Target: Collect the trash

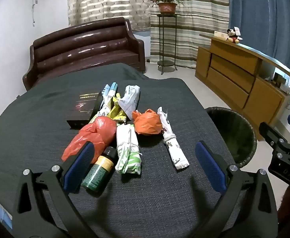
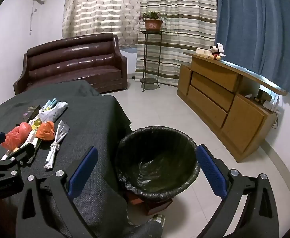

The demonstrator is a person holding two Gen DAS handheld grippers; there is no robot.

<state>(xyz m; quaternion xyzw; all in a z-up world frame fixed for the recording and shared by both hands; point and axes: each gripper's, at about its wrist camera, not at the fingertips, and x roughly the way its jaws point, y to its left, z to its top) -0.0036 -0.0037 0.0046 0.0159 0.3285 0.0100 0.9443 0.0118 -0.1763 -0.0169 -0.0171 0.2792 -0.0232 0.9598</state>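
Nearest us, the left gripper (image 1: 145, 158) hangs low over the desk (image 1: 164, 198), jaws spread wide and holding nothing; its blue pads (image 1: 79, 164) sit either side of the near end of the trash. We take the bottle (image 1: 99, 170) as our landmark: dark glass, green and yellow label, lying on its side just beside the left pad, cap pointing away from us.

Touching the bottle on its far left, a red bag (image 1: 93, 136), crumpled. Just right of the bottle, a green-and-white wrapper (image 1: 128, 152), knotted. Further right of it, well apart from the bottle, a white wrapper (image 1: 172, 144) tied in a knot, lying lengthwise. Beyond the bottle, between the two wrappers, an orange bag (image 1: 147, 124) balled up. Behind the red bag we note a yellow wrapper (image 1: 117, 112), a white printed packet (image 1: 131, 97), and a dark box (image 1: 85, 108) lying flat to their left.

The right gripper (image 2: 146, 170) hovers over the bin (image 2: 156, 158), jaws wide, nothing between them. The bin stands on the floor far right of the bottle, just beside the desk edge, lined with a black bag; we see no trash inside it.

Behind the desk, a brown sofa (image 1: 85, 47); a wooden cabinet (image 1: 234, 79) past the bin.
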